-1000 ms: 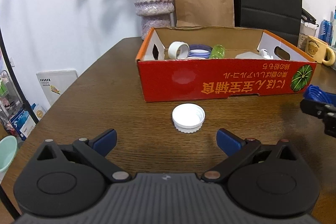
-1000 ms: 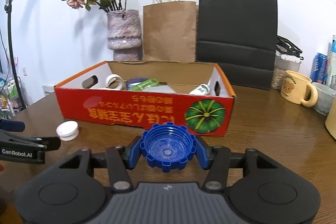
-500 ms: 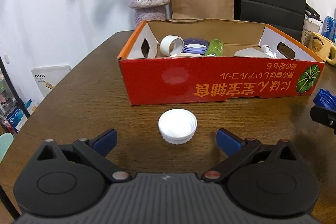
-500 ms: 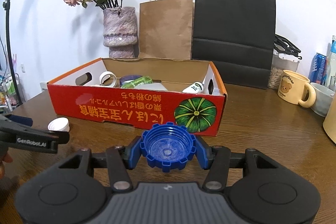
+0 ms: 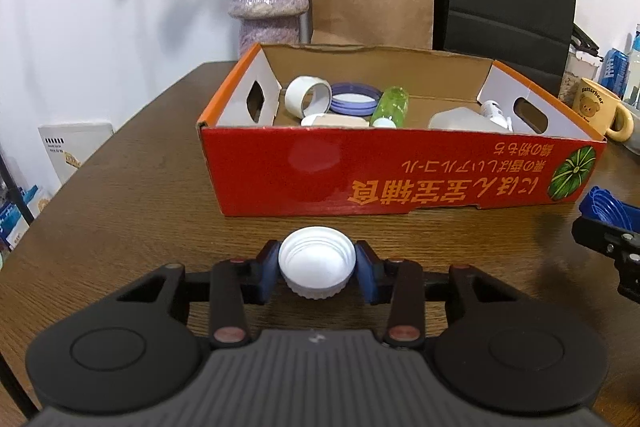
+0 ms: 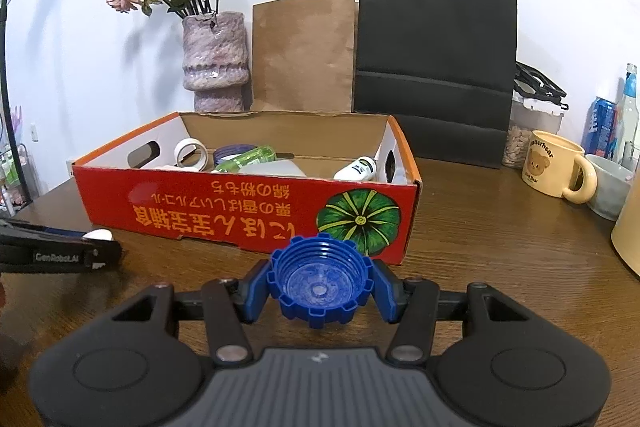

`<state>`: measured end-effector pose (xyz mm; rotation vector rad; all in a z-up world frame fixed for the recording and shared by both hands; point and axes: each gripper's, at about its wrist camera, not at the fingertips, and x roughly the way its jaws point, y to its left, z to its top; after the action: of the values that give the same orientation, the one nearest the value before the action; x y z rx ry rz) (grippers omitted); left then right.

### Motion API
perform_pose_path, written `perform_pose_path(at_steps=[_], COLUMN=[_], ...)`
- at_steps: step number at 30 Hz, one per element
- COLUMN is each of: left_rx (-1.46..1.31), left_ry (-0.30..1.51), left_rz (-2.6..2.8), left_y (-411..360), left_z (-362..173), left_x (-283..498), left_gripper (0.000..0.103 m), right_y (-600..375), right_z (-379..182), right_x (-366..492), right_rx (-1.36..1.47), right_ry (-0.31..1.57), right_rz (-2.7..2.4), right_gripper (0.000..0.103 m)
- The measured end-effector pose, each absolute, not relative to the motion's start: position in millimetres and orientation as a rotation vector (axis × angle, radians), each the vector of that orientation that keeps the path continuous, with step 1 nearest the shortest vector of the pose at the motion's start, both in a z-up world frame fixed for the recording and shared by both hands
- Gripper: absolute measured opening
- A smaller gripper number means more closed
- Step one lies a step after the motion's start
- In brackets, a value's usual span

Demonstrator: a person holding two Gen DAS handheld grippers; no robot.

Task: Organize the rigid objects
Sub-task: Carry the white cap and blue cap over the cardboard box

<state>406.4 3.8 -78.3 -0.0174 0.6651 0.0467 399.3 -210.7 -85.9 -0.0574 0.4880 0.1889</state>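
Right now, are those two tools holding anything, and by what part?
Yes. The left tool grips a white cap by its ribbed sides, open side up. The right tool grips a blue notched cap the same way.

A domestic room: a wooden dining table [image 6: 480, 227] carries a vase of dried roses [image 6: 214, 59], paper shopping bags [image 6: 304, 51] and a bear-print mug [image 6: 554, 169] along its far edge.

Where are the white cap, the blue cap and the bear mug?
white cap [image 5: 316, 263], left wrist view, on its open inside.
blue cap [image 6: 318, 285], right wrist view, on its inner floor.
bear mug [image 6: 550, 169], right wrist view, on its printed side.
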Motion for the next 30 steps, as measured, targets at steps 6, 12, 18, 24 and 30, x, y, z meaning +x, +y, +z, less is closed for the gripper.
perform_pose_path(at_steps=[6, 12, 18, 24, 30], left_rx=[-0.006, -0.002, 0.003, 0.011, 0.012], left_ry=[0.628, 0.584, 0.538, 0.497, 0.457], left_rz=[0.059, 0.060, 0.056, 0.055, 0.051], left_y=[2, 0, -4, -8, -14], left_z=[-72, -63, -54, -44, -28], left_x=[397, 386, 374, 367, 363], left_gripper=[0.041, 0.041, 0.041, 0.041, 0.041], right_y=[-210, -209, -209, -206, -196], right_z=[-85, -83, -79, -72, -61], right_x=[397, 393, 388, 385, 381], right_rx=[-0.063, -0.074, -0.072, -0.071, -0.082], right_ry=[0.474, 0.456, 0.431, 0.405, 0.366], right_rz=[0.177, 0.170, 0.161, 0.160, 0.179], right_gripper=[0.052, 0.052, 0.052, 0.052, 0.052])
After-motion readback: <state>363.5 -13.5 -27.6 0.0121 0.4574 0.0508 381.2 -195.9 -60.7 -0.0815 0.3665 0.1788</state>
